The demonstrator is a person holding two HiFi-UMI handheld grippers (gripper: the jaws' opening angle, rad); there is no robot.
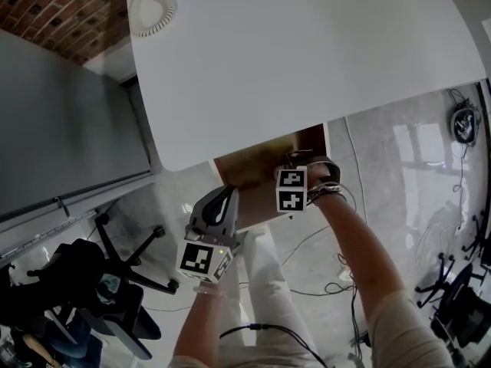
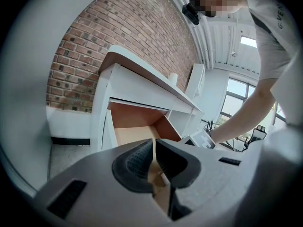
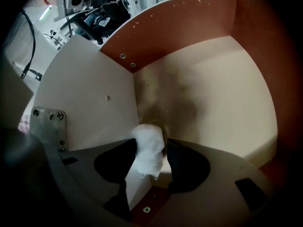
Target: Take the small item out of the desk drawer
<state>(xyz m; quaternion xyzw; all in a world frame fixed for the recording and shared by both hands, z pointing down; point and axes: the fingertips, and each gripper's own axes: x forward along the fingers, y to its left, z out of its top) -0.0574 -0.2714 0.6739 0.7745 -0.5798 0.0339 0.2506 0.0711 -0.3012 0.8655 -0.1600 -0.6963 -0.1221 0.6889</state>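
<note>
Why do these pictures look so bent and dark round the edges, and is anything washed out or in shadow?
Head view: the white desk top is bright and nearly featureless, its edges bowed by the wide lens. Left gripper view: round dark border, curved brick wall, window glaring. Right gripper view: dim drawer, a shadow on its floor behind the white wad.

Pads of left claw (image 2: 154, 159) closed together, aimed slightly below level. Jaws of right claw (image 3: 152, 161) wide apart, pointing straight down (marker cube turned up toward the head camera). Stretched ahead: right forearm (image 1: 360, 244); left forearm (image 1: 201, 320) nearer the body.
</note>
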